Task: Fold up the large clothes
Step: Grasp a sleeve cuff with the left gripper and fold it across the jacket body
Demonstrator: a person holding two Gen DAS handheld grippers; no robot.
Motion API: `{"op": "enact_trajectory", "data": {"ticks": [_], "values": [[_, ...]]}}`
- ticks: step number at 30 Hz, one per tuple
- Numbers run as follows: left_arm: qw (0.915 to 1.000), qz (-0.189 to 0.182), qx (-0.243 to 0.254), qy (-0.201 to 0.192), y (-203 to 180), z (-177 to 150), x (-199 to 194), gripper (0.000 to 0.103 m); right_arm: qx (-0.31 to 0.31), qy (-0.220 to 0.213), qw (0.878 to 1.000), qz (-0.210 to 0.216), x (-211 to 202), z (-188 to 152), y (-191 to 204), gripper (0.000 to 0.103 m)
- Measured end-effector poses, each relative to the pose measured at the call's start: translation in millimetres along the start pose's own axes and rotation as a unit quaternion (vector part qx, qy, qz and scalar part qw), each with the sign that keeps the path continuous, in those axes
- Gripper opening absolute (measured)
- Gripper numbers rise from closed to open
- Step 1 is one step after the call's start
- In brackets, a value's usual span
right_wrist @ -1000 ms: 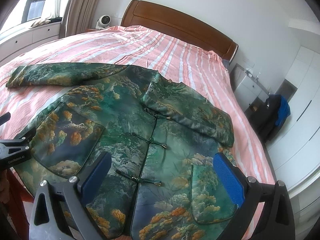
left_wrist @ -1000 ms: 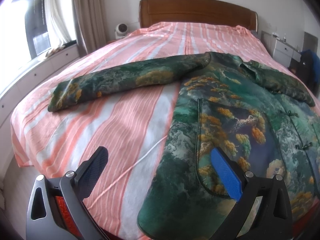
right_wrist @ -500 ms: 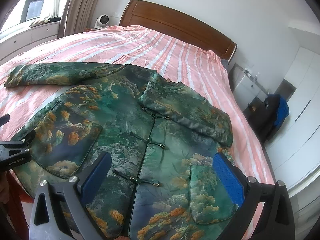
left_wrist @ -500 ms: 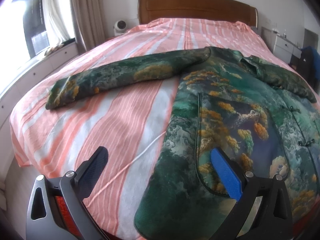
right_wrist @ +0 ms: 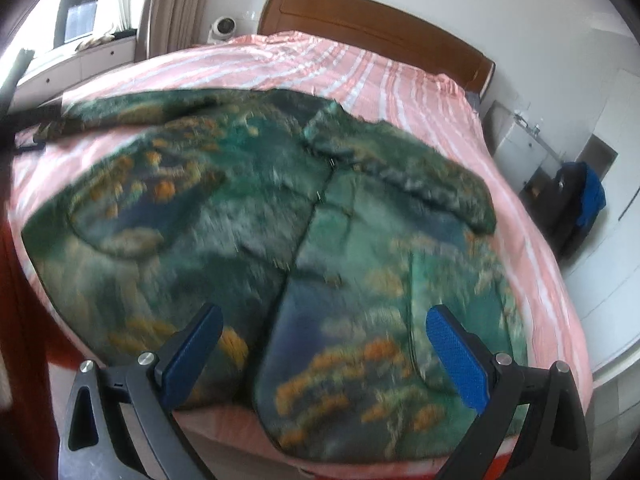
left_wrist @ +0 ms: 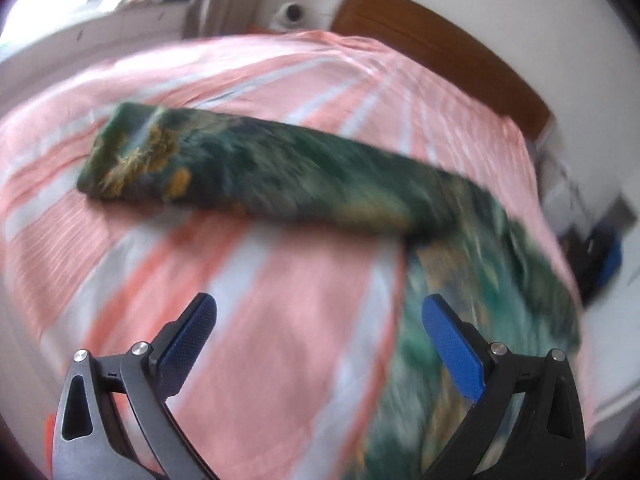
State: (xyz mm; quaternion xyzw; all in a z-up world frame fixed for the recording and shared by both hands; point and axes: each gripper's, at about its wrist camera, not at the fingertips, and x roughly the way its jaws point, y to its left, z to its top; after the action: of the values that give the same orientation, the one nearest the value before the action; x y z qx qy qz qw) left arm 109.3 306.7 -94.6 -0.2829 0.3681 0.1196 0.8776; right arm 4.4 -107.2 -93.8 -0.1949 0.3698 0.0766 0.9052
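A large green jacket (right_wrist: 256, 216) with orange and teal landscape print lies front-up on the pink striped bed (right_wrist: 400, 80). Its left sleeve (left_wrist: 256, 176) stretches straight out across the sheet; its right sleeve (right_wrist: 432, 176) is folded across the chest. My left gripper (left_wrist: 318, 320) is open and empty, above the sheet just in front of the outstretched sleeve. My right gripper (right_wrist: 320, 328) is open and empty, low over the jacket's bottom hem near the bed's foot edge. Both views are motion-blurred.
A wooden headboard (right_wrist: 376, 28) is at the far end. A window ledge with drawers (right_wrist: 80, 60) runs along the left. A white nightstand (right_wrist: 520, 140) and a dark bag with blue cloth (right_wrist: 576, 196) stand at the right.
My left gripper has swung left and forward toward the outstretched sleeve. My right gripper has dropped lower and closer to the jacket's hem. Both stay open.
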Motion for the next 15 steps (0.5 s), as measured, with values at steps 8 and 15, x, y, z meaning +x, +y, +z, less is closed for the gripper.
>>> {"op": "enact_trajectory", "data": {"ticks": [8, 15], "values": [[0.9742, -0.034, -0.223, 0.005, 89, 64, 79, 0.101, 0.017, 0.002, 1.0, -0.002, 3, -7, -8, 0.101], [0.9951, 0.052, -0.064, -0.053, -9, 135, 47, 0.012, 0.022, -0.022, 1.0, 0.003, 3, -7, -13, 0.101]]}}
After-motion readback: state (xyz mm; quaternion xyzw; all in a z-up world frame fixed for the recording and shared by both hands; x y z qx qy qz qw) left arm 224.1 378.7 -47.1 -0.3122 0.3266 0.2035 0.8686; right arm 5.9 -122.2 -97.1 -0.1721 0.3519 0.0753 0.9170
